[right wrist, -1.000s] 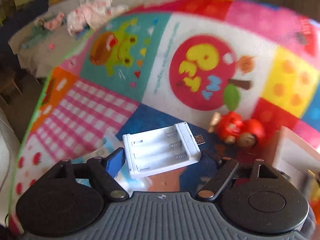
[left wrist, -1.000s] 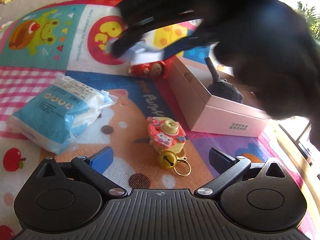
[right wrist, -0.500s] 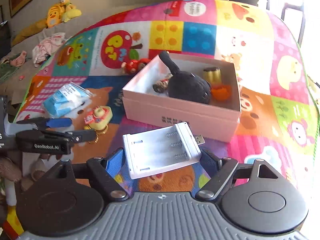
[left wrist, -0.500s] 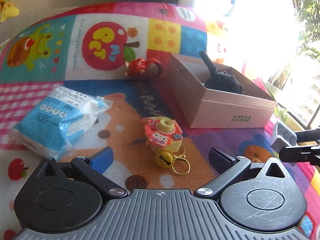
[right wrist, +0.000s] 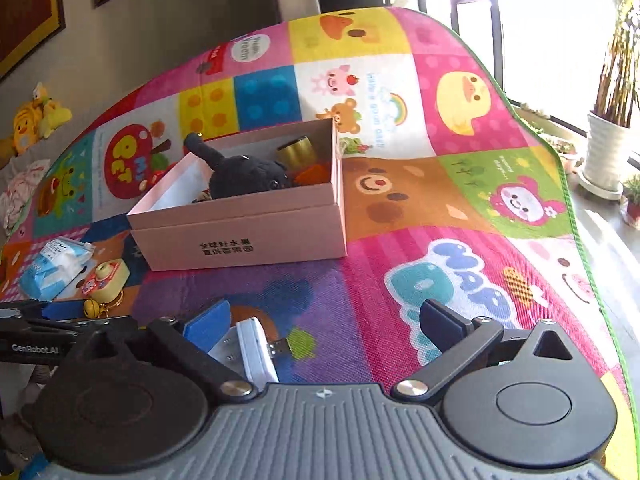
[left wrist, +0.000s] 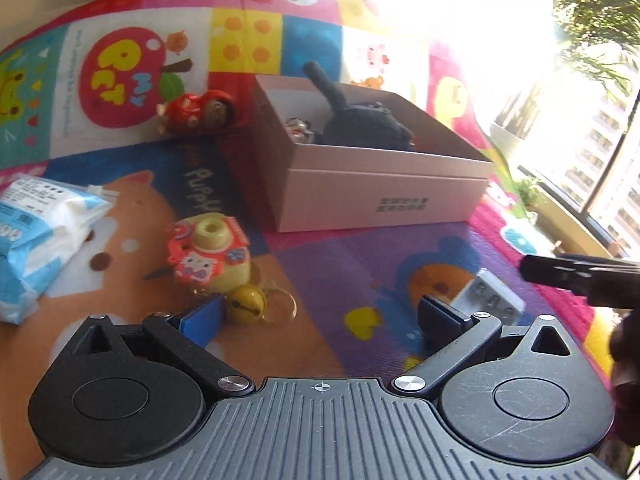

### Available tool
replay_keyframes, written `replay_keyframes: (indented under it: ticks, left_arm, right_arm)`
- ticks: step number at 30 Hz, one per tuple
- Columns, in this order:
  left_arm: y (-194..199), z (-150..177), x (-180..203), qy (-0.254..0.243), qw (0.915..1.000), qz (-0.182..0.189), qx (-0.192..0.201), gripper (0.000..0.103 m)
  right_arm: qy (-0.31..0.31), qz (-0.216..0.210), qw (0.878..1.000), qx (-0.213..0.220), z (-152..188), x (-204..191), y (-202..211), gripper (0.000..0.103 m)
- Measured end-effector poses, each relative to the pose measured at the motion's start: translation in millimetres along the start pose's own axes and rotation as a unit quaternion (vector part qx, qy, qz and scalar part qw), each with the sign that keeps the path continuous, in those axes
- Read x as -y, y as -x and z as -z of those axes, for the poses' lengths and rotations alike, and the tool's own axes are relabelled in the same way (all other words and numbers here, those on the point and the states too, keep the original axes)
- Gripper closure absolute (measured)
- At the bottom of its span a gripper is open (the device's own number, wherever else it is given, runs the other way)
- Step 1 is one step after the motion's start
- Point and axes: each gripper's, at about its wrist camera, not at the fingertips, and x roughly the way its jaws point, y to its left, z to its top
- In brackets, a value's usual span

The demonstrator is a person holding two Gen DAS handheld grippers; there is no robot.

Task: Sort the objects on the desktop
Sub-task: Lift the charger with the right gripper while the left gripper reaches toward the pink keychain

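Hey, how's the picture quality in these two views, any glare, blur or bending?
Left wrist view: the window at upper right is blown out white, washing over the mat's far edge; the battery charger looks smeared. Right wrist view: milder window glare at top right; the pink box is sharp. Both views: fisheye bends the mat's edges into curves.

The left gripper (left wrist: 320, 312) hangs wide open over the colourful mat (left wrist: 328, 264), near a toy camera keychain (left wrist: 212, 256). A pink box (left wrist: 384, 196) holds a black plush (left wrist: 360, 120).
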Motion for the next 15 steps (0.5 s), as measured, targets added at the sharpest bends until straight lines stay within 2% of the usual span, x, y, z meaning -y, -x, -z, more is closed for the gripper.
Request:
replay_keyframes:
  ticks: [1, 3, 6, 8, 15]
  left_arm:
    - [0, 0, 5, -0.008, 0.9999, 0.009, -0.001, 0.0]
    - [3, 2, 11, -0.021, 0.9998, 0.006, 0.0, 0.0]
    - [8, 3, 12, -0.039, 0.9989, -0.026, 0.008, 0.0]
    - [11, 2, 9, -0.052, 0.9971, -0.052, 0.019, 0.0]
    - [9, -20, -12, -0.075, 0.9918, -0.094, 0.044, 0.0]
  right_arm:
    - [-0.008, 0.004, 1.0, -0.004, 5, 4, -4, 0.0]
    - [-0.021, 0.01, 1.0, -0.017, 11, 9, -11, 0.0]
    - [-0.033, -0.001, 0.999, -0.003, 10, 13, -9, 0.0]
    - [-0.039, -0.002, 0.999, -0.01, 11, 14, -11, 0.0]
    - [-0.046, -0.004, 0.999, -0.019, 11, 15, -15, 0.0]
